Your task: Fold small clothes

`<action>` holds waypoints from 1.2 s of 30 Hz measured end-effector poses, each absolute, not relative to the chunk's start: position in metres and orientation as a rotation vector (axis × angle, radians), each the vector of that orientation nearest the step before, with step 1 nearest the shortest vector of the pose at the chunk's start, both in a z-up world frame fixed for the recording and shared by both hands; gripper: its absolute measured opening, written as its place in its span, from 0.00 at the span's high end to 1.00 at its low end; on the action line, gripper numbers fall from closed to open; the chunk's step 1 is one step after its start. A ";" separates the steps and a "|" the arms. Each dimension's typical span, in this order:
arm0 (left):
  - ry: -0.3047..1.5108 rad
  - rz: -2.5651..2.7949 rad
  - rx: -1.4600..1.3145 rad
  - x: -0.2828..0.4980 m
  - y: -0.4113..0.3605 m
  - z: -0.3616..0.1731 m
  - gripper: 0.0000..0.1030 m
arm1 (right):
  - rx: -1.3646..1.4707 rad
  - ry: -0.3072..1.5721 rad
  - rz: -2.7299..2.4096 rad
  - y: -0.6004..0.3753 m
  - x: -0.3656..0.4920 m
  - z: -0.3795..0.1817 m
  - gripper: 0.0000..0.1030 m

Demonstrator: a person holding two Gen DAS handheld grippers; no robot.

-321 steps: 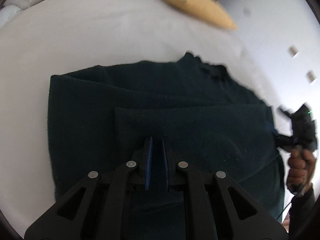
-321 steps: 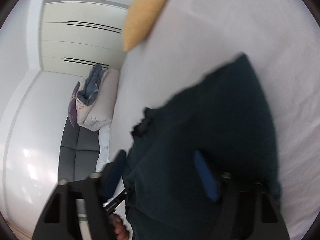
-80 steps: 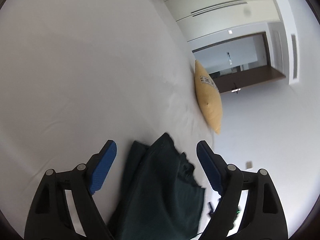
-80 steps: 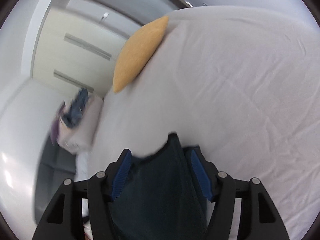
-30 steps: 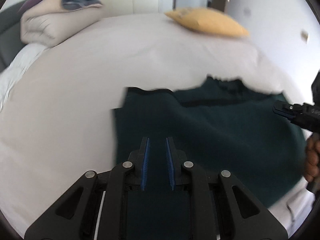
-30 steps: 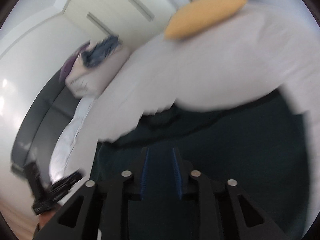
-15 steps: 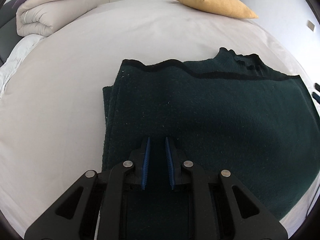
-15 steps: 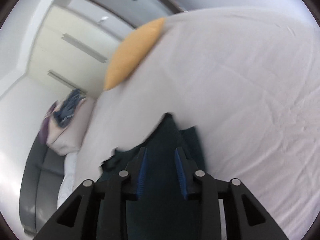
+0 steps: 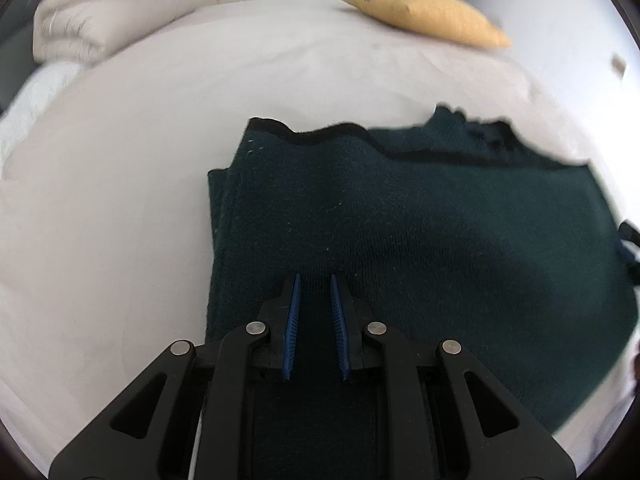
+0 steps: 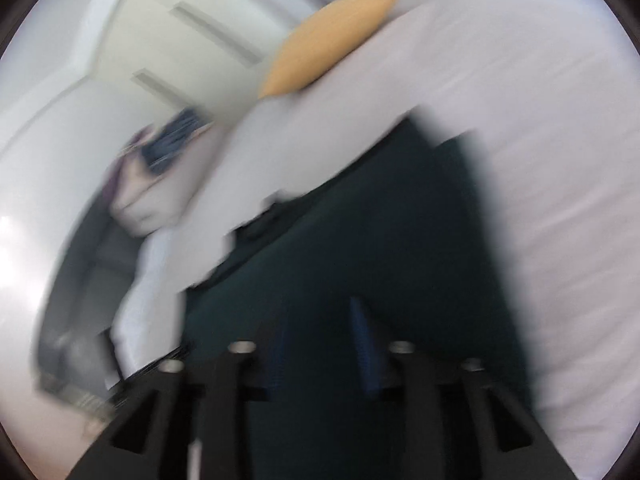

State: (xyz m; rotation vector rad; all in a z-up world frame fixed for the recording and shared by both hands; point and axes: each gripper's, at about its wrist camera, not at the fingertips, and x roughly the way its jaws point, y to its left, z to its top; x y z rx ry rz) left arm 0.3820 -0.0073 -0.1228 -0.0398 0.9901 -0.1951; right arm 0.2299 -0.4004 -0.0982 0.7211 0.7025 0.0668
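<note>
Since earlier, right hand-held gripper (image 10: 320, 320) opening over sweater (image 9: 420, 220); left (image 9: 314, 292) pinches it

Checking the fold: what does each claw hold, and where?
Left claw pinches the dark green sweater at its near edge. Right claw is opening over it.
</note>
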 end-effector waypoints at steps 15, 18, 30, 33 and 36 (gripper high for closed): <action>1.050 -0.357 -0.853 0.340 0.157 -0.147 0.18 | 0.784 0.688 0.259 -0.370 0.217 -0.080 0.44; 1.064 -0.372 -0.864 0.341 0.152 -0.151 0.18 | 0.761 0.724 0.282 -0.358 0.216 -0.082 0.44; 1.256 -0.554 -0.833 0.375 0.107 -0.166 0.19 | 0.758 0.782 0.333 -0.337 0.219 -0.093 0.44; 1.301 -0.587 -0.872 0.381 0.104 -0.170 0.19 | 0.760 0.791 0.352 -0.330 0.223 -0.094 0.44; 1.338 -0.635 -0.885 0.383 0.094 -0.173 0.20 | 0.755 0.797 0.368 -0.323 0.227 -0.093 0.44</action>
